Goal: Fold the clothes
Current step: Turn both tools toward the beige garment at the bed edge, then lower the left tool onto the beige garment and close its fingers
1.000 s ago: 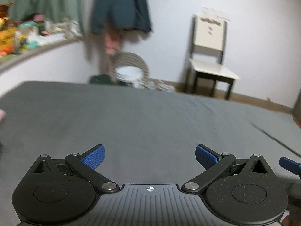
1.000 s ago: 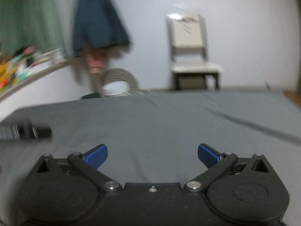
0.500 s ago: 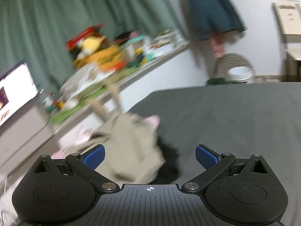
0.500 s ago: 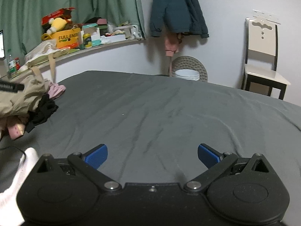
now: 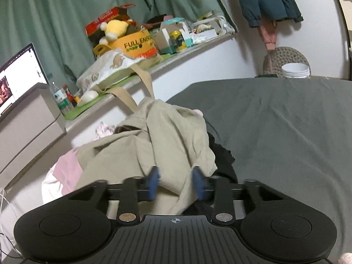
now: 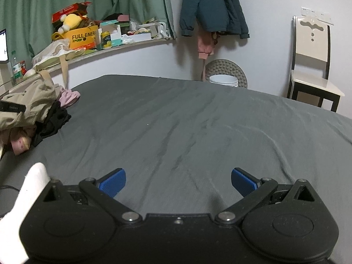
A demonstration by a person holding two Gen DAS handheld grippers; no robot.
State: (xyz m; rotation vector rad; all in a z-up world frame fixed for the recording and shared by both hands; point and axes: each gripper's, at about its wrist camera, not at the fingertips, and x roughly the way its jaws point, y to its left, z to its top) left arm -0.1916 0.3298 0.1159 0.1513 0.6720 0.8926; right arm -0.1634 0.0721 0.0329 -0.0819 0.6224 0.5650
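Left gripper (image 5: 176, 183) at six o'clock, jaws narrowed around a fold of beige garment (image 5: 167, 145), right gripper (image 6: 178, 183) spread wide above grey bedsheet (image 6: 198, 127)

1 clothes pile (image 6: 33, 112) at bed (image 6: 198, 132) edge: 1 beige garment (image 5: 158, 145), 1 black (image 5: 222, 156), pink ones, no. unclear. Beyond bed: 1 chair (image 6: 312, 66), 1 white bucket (image 6: 223, 81), 1 hanging jacket (image 6: 211, 6)

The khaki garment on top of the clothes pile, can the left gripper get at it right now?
Probably yes. The left gripper is already at the khaki garment, its blue fingers partly closed around a fold, with nothing lying over it.
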